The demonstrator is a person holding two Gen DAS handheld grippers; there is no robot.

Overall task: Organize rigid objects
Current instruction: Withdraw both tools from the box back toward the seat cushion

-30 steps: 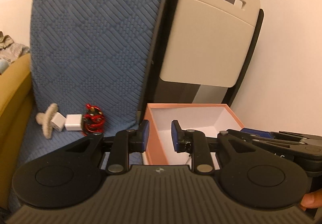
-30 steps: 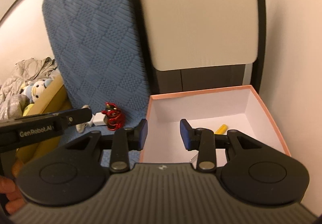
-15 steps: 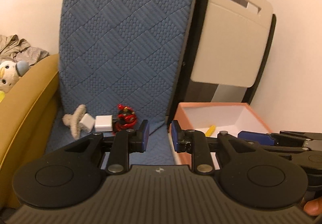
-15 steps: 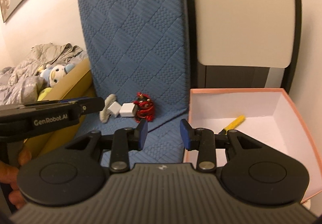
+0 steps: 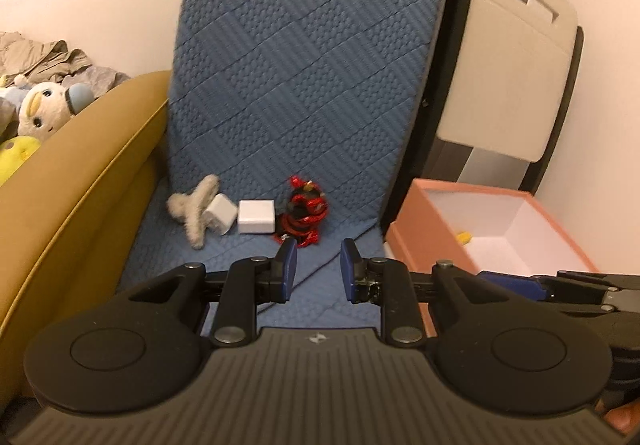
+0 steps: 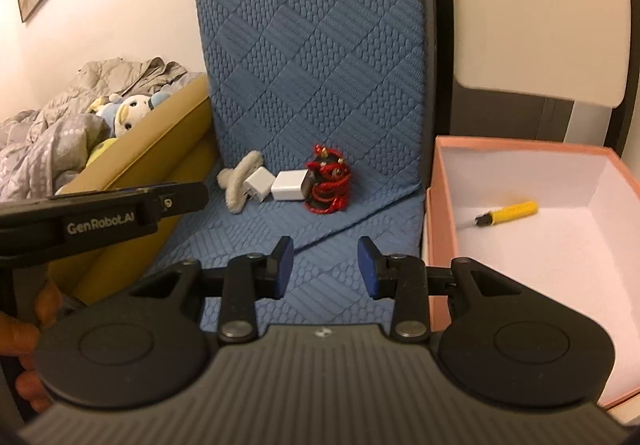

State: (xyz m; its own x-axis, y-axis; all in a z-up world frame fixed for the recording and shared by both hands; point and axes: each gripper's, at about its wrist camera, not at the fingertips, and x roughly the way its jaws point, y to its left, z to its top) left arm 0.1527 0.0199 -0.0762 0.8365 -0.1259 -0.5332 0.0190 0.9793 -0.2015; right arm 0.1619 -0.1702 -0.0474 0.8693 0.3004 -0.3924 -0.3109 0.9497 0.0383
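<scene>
On the blue quilted mat (image 5: 304, 85) lie a fuzzy beige hair clip (image 5: 192, 209), two white charger cubes (image 5: 256, 221) and a red and black figurine (image 5: 304, 211); all show again in the right wrist view, the figurine (image 6: 329, 185) beside a charger (image 6: 289, 185). A pink box (image 6: 440, 213) at the right holds a yellow screwdriver (image 6: 508, 213). My left gripper (image 5: 318, 269) is open and empty, short of the figurine. My right gripper (image 6: 324, 267) is open and empty over the mat, left of the box.
A mustard sofa edge (image 5: 92, 181) with plush toys (image 5: 40, 113) and a grey jacket (image 6: 60, 133) stands at the left. A beige folded table (image 5: 508, 57) leans on the wall behind the box (image 5: 488, 229). The left gripper's arm (image 6: 100, 213) crosses the right view.
Both grippers have swung left, from over the pink box to over the mat. The hair clip, chargers and figurine now sit nearer the middle of both views. Both stay open.
</scene>
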